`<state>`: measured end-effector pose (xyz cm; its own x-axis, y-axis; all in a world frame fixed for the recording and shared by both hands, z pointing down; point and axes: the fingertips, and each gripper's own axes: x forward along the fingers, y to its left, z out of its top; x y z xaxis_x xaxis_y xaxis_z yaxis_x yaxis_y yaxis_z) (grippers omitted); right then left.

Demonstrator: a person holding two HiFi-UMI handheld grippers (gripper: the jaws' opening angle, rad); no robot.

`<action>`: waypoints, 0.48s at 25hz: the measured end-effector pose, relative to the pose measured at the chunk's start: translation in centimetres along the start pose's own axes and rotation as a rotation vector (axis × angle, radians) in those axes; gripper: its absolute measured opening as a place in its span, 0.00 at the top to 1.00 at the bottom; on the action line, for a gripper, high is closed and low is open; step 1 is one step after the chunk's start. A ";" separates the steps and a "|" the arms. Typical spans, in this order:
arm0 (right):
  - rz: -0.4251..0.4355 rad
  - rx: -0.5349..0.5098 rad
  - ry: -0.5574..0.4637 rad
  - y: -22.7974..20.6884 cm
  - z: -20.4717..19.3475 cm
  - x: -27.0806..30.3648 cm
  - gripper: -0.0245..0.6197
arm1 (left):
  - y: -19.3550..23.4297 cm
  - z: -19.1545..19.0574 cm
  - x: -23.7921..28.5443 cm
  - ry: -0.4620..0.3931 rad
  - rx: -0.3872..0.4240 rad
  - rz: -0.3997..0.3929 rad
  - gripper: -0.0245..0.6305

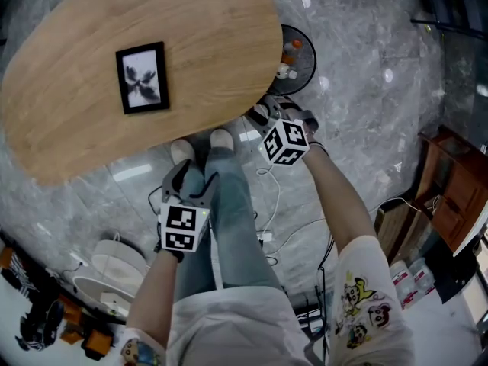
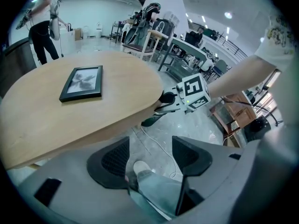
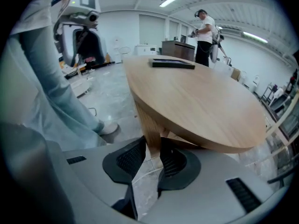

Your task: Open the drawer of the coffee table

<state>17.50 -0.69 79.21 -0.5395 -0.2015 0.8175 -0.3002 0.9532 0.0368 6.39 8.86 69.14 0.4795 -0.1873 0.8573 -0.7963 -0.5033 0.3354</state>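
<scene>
The oval wooden coffee table (image 1: 91, 128) carries a black picture frame (image 1: 142, 77). My right gripper (image 1: 267, 113) reaches under the table's near right edge. In the right gripper view its pads (image 3: 174, 161) sit on both sides of an upright wooden panel (image 3: 149, 125) below the tabletop (image 3: 196, 101), which I take for the drawer front; the right gripper (image 3: 153, 158) is shut on it. My left gripper (image 1: 192, 175) hangs open beside the table's near edge, over the floor. Only a white shoe (image 2: 140, 167) shows between its jaws (image 2: 149, 157). The drawer itself is hidden under the top.
A round black stand (image 1: 293, 59) with small bottles stands on the marble floor beyond the right gripper. Cables (image 1: 271, 204) trail by my legs. White round things (image 1: 114, 269) lie lower left, a wooden cabinet (image 1: 450, 189) at right. A person (image 2: 44, 22) stands beyond the table.
</scene>
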 end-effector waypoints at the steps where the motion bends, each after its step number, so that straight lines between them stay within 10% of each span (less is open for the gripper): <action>1: 0.010 -0.047 0.004 0.4 0.0 -0.1 0.83 | 0.1 0.0 0.0 -0.002 -0.001 0.001 0.56; 12: 0.040 -0.262 0.038 1.4 -0.3 -0.2 0.85 | 1.4 -0.6 0.2 0.003 -0.045 0.016 0.56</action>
<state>17.42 0.78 79.23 -0.5153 -0.1584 0.8423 -0.0628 0.9871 0.1472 5.11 8.61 70.00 0.4657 -0.1926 0.8637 -0.8196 -0.4621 0.3388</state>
